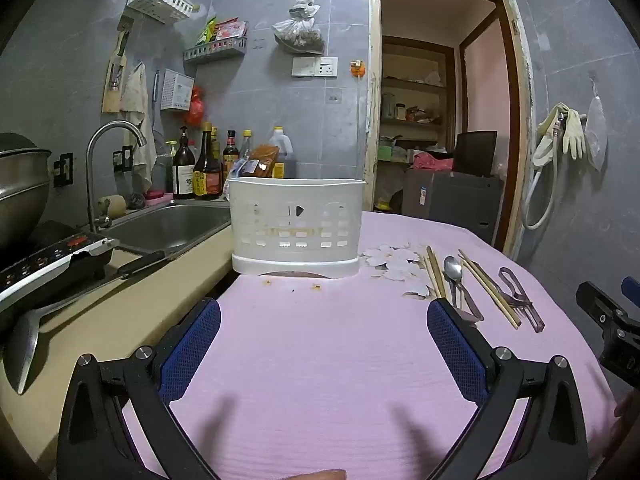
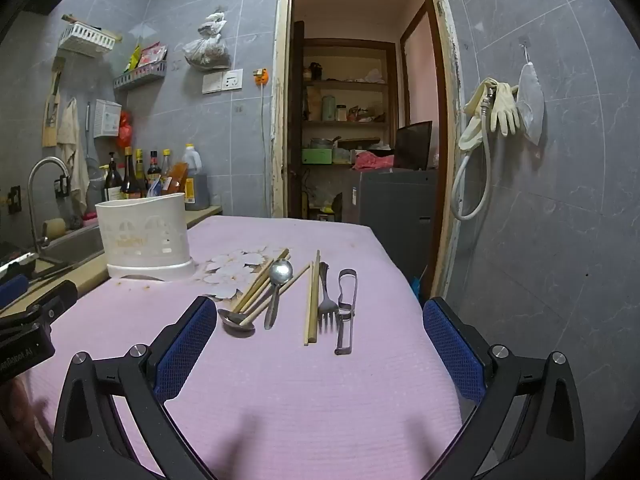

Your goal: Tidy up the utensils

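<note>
Nothing has been picked up yet: both tools stand fully spread with only bare cloth between their blue pads, so this looks like the start. The left tool (image 1: 324, 338) faces the white slotted plastic caddy (image 1: 298, 226), which stands at the far left edge of the pink-clothed surface (image 1: 320, 380), beside the steel sink (image 1: 172, 222). The right tool (image 2: 320, 336) hovers short of the loose utensils lying well to the right of the caddy: wooden chopsticks (image 2: 311, 300), two steel spoons (image 2: 279, 280), a steel fork (image 2: 326, 300) and a metal peeler (image 2: 346, 308), packed close and partly crossing. Next, probably, the right tool drops onto one outer piece, narrowing along its handle. The cloth between caddy and utensils is open; the surface's right edge falls away just past the peeler.
</note>
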